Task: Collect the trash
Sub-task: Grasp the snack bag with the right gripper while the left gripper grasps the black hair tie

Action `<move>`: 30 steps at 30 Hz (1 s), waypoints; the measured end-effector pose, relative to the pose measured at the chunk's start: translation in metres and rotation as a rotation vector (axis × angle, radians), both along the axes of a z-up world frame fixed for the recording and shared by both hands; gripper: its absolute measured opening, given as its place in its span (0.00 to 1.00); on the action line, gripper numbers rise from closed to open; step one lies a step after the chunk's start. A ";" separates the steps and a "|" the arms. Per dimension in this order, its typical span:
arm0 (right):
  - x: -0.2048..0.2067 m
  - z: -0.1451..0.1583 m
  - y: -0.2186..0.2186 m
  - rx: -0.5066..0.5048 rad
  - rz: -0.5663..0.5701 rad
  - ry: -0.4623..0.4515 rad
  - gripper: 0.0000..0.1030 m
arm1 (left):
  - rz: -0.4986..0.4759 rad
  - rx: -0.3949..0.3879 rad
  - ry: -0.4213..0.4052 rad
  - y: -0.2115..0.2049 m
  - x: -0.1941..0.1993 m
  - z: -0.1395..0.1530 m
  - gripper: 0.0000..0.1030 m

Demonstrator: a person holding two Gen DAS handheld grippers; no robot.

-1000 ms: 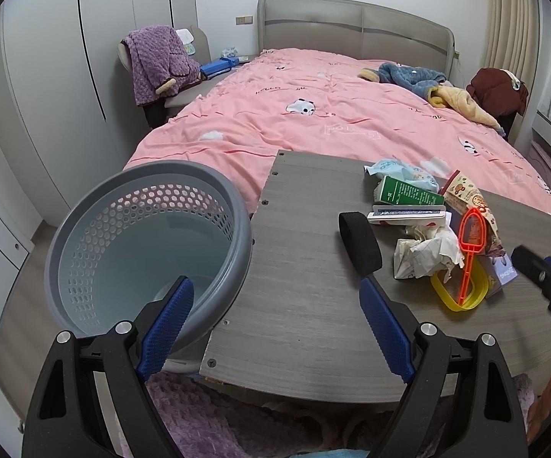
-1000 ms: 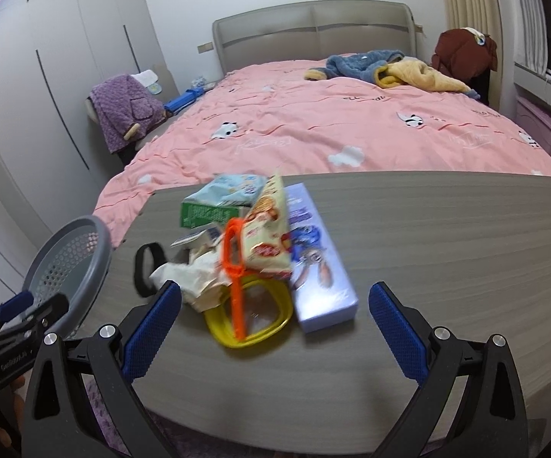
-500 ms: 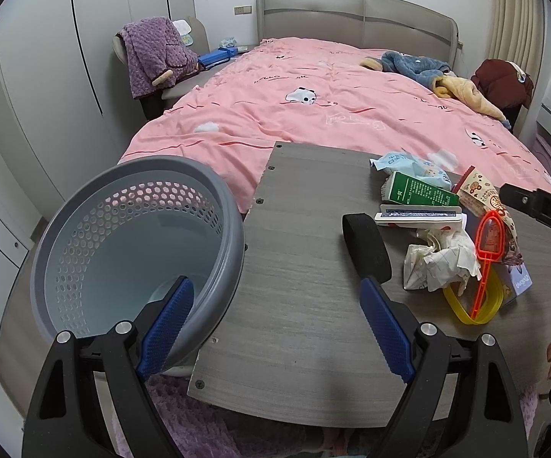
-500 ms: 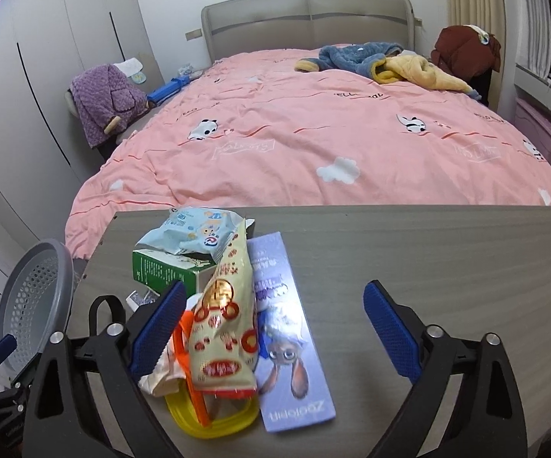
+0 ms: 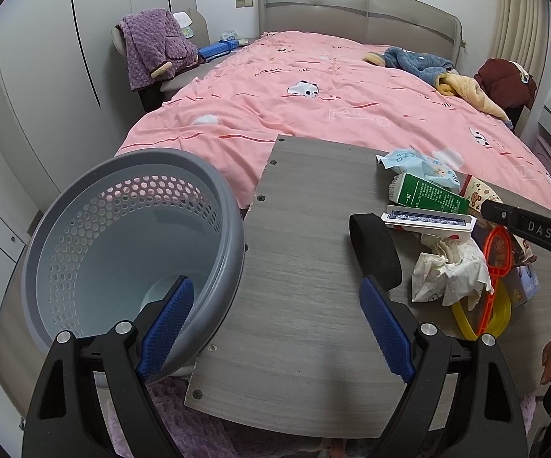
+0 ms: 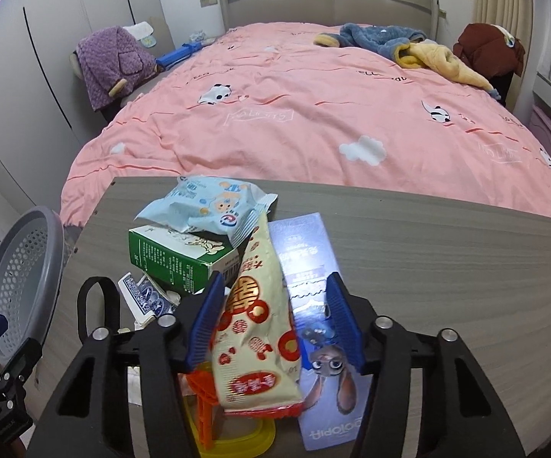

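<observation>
A cream snack wrapper (image 6: 254,328) (red printed circles) lies atop the trash pile (image 6: 206,259) beside the grey perforated basket (image 5: 122,252).

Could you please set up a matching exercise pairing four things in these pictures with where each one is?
Things:
1. grey perforated plastic basket
2. cream snack packet with red circles
3. pale blue wipes pack
4. purple fleece garment

Places:
A. draped over the chair by the bed
B. on top of the green carton
C. beside the table's left end
D. between the closing right gripper's fingers

Pairs: 1-C, 2-D, 3-B, 4-A
</observation>
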State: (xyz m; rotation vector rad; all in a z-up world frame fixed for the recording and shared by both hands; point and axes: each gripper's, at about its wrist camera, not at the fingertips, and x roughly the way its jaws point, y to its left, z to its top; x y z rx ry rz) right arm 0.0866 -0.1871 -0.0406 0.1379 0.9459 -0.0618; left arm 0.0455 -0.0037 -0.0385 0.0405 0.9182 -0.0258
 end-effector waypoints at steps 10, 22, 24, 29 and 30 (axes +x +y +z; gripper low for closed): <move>-0.017 0.002 0.008 -0.001 0.039 -0.023 0.32 | 0.001 -0.006 0.001 0.001 0.000 -0.001 0.82; -0.057 0.037 -0.009 0.088 0.024 -0.130 0.32 | -0.035 -0.030 0.031 -0.014 0.007 -0.001 0.82; -0.064 0.039 -0.011 0.093 0.025 -0.137 0.32 | -0.041 -0.040 0.033 -0.019 0.012 -0.001 0.82; -0.076 0.036 -0.015 0.119 0.023 -0.143 0.32 | -0.056 -0.075 0.070 -0.033 0.027 -0.010 0.82; -0.078 0.035 -0.016 0.123 0.022 -0.142 0.32 | -0.055 -0.073 0.074 -0.036 0.029 -0.012 0.82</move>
